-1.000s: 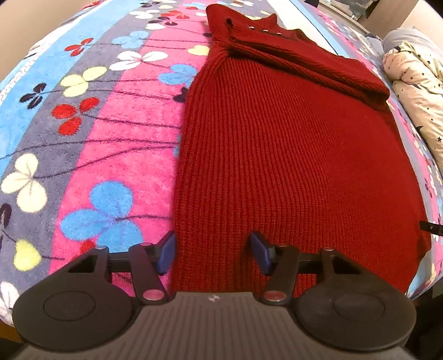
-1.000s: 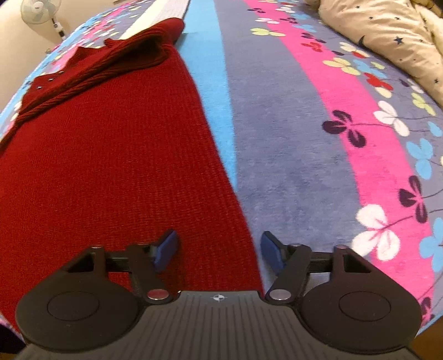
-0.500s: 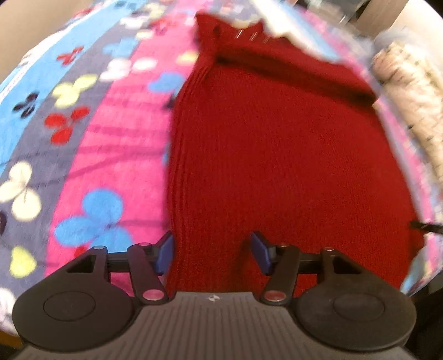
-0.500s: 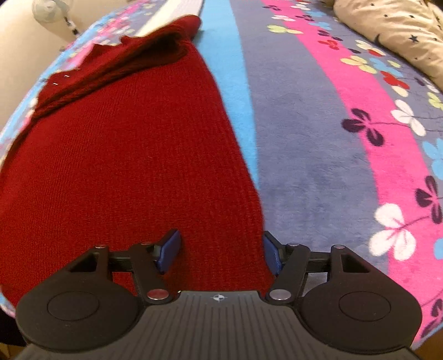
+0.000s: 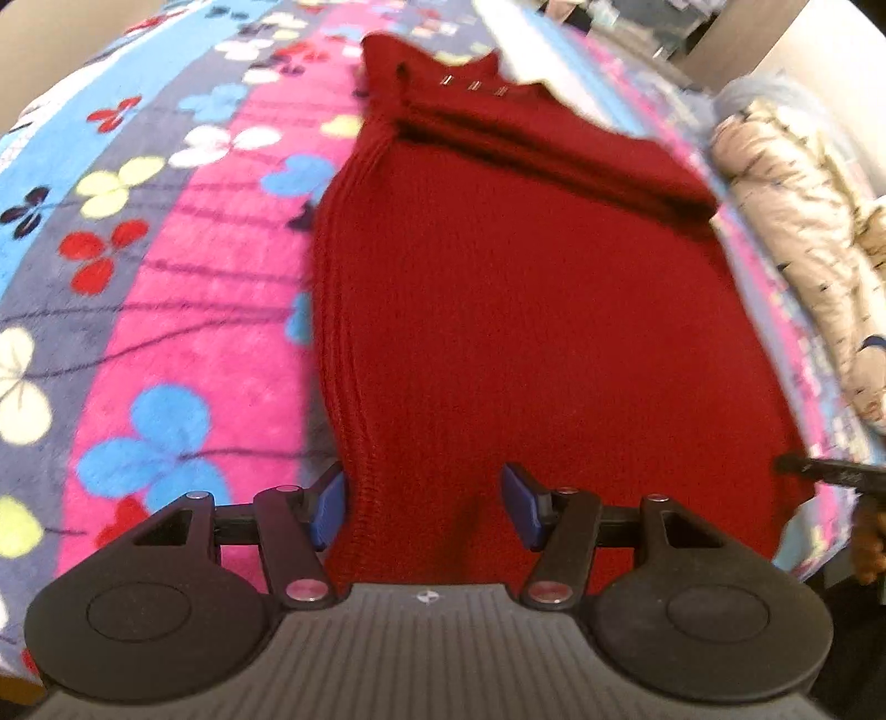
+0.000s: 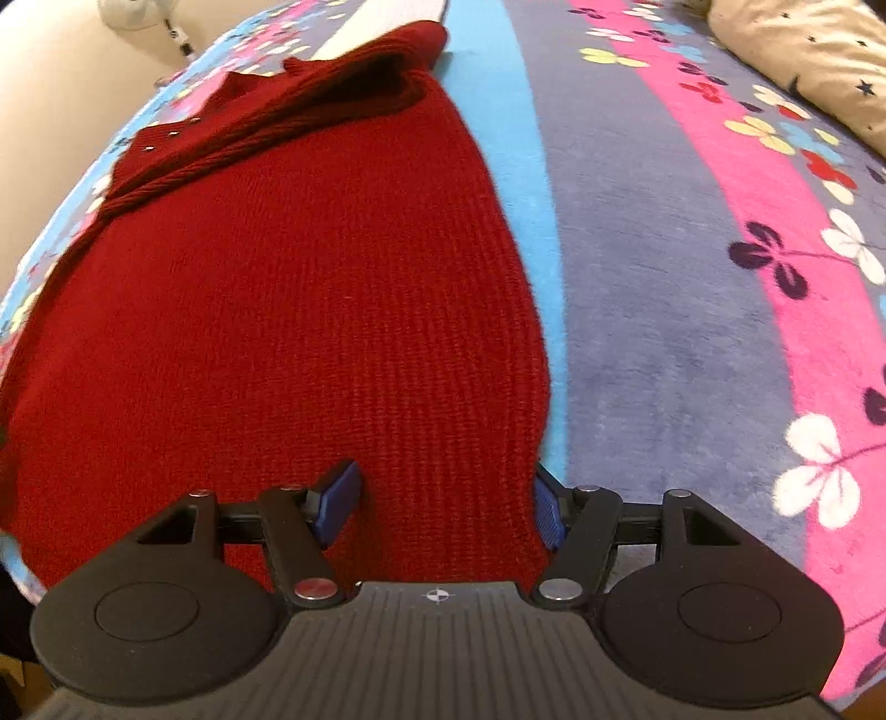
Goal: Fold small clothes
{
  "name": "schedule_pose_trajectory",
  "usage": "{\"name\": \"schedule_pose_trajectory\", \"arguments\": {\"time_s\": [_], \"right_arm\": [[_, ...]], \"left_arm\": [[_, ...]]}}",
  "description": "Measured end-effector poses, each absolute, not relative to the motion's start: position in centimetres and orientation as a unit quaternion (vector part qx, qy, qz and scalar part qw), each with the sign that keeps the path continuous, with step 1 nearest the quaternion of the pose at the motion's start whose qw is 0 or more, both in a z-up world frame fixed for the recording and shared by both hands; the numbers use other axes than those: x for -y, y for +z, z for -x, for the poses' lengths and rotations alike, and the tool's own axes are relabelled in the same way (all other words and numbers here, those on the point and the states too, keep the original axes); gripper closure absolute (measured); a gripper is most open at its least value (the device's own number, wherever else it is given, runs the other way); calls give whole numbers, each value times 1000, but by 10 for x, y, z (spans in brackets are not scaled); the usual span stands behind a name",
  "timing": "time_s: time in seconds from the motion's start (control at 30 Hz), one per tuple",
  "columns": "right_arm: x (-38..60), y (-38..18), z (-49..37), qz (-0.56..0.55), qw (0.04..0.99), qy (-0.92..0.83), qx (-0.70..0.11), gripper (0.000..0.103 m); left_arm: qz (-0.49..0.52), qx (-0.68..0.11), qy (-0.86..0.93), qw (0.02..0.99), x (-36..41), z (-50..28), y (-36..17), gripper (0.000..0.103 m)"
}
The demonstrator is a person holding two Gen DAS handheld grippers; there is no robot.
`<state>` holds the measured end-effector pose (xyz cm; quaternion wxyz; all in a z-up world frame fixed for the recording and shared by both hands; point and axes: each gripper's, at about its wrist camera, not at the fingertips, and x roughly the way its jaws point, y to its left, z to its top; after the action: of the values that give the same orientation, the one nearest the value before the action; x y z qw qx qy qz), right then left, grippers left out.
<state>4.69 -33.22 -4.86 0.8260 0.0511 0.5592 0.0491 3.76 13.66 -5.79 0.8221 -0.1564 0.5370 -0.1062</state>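
A dark red knitted sweater (image 5: 526, 310) lies flat on a flowered blanket, its sleeves folded across the far end near the collar. My left gripper (image 5: 423, 507) is open, its blue pads on either side of the sweater's near left hem corner. My right gripper (image 6: 440, 507) is open, its pads on either side of the near right hem corner of the sweater (image 6: 277, 310). The tip of the right gripper (image 5: 830, 471) shows at the right edge of the left wrist view.
The striped flowered blanket (image 5: 166, 310) covers the bed and runs on to the right (image 6: 692, 310). A beige starred duvet (image 5: 803, 249) is bunched at the far right, also in the right wrist view (image 6: 803, 50). A fan (image 6: 138, 11) stands beyond the bed.
Both grippers have moved forward onto the near hem, so each pair of pads now sits around a hem corner. The sweater's near edge has bunched slightly.
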Motion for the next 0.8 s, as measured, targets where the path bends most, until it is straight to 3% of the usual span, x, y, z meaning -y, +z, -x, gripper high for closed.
{"name": "schedule_pose_trajectory", "arguments": {"time_s": [0.2,0.33,0.5,0.8], "right_arm": [[342,-47,-48,-78,827,41,-555,37],[333,-53,-45,-40,821,33,-569,37],[337,-49,-45,-63,824,38,-561,37],[334,-54,-45,-33,819,35,-571,38]], "left_arm": [[108,-577,-83,805,-126,-41,-72,39],[158,-526,-121,827,-131,-41,-54,39],[98,-576,-98,806,-119,-43,-73,39],[88,-570,-111,809,-114,-41,-72,39]]}}
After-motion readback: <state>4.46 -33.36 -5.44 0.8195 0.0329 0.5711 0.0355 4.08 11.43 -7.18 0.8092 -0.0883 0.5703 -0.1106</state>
